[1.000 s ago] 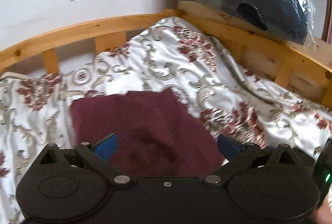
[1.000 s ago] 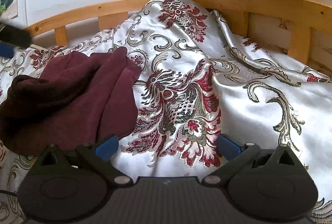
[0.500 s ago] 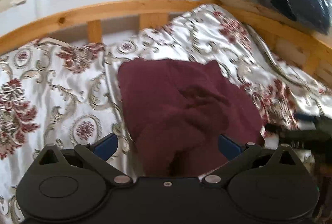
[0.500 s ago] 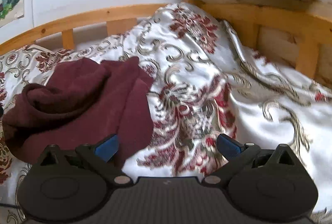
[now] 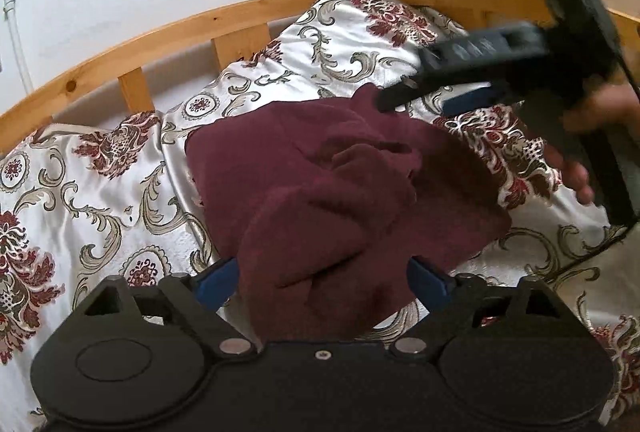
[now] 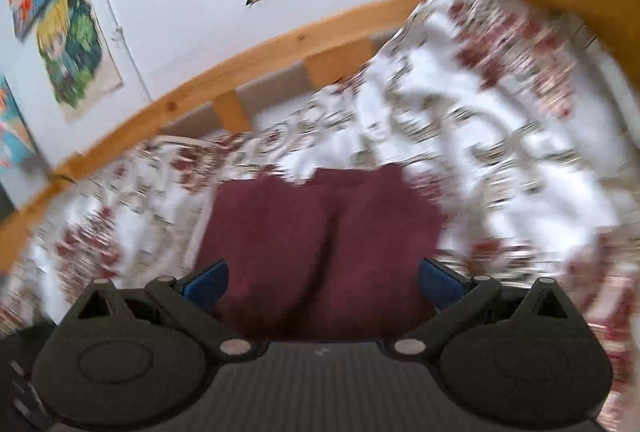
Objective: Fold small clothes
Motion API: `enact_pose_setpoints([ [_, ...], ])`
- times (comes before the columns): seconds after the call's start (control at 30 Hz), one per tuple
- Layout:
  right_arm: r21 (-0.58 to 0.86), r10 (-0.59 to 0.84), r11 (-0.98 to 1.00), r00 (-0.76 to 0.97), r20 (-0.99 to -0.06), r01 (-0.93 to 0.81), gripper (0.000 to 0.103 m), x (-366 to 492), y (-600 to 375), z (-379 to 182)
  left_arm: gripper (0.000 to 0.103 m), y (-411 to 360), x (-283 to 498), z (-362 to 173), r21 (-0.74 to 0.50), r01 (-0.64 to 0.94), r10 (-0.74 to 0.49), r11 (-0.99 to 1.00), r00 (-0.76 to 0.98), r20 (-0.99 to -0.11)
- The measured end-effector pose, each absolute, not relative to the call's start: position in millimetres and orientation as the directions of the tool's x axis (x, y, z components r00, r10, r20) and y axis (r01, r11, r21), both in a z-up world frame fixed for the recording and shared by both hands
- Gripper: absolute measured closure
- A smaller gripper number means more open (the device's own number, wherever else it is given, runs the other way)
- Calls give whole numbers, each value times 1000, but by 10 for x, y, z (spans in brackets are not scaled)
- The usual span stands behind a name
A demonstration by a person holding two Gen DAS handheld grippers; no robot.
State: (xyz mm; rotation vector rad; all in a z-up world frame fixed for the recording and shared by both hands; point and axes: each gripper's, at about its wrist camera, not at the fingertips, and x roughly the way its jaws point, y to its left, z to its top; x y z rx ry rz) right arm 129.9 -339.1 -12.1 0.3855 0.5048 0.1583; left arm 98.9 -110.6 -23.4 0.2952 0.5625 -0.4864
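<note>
Moved: right claw (image 6: pixel 322 282) swung over the maroon garment (image 5: pixel 328 191).
Left claw (image 5: pixel 322 282): closing around cloth, not yet gripping.
Right claw: open, empty.
Meaning: fold beginning.

One maroon garment (image 5: pixel 320 183), two grippers (image 5: pixel 323 282) (image 6: pixel 322 282)

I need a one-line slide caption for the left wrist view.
Left gripper closing around a crumpled maroon garment on a floral bedspread; right gripper hovers beyond.
</note>
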Motion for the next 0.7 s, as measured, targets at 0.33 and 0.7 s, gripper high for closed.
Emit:
enact_pose_setpoints([
  [0.33, 412, 262, 910, 823, -503, -38, 31, 1851, -3212, -246, 37, -998, 1155, -252, 108, 469, -325, 876, 741, -588],
  [0.7, 414, 247, 909, 853, -459, -41, 94, 1833, -3222, -200, 77, -985, 1166, -247, 95, 435, -307, 895, 758, -576],
])
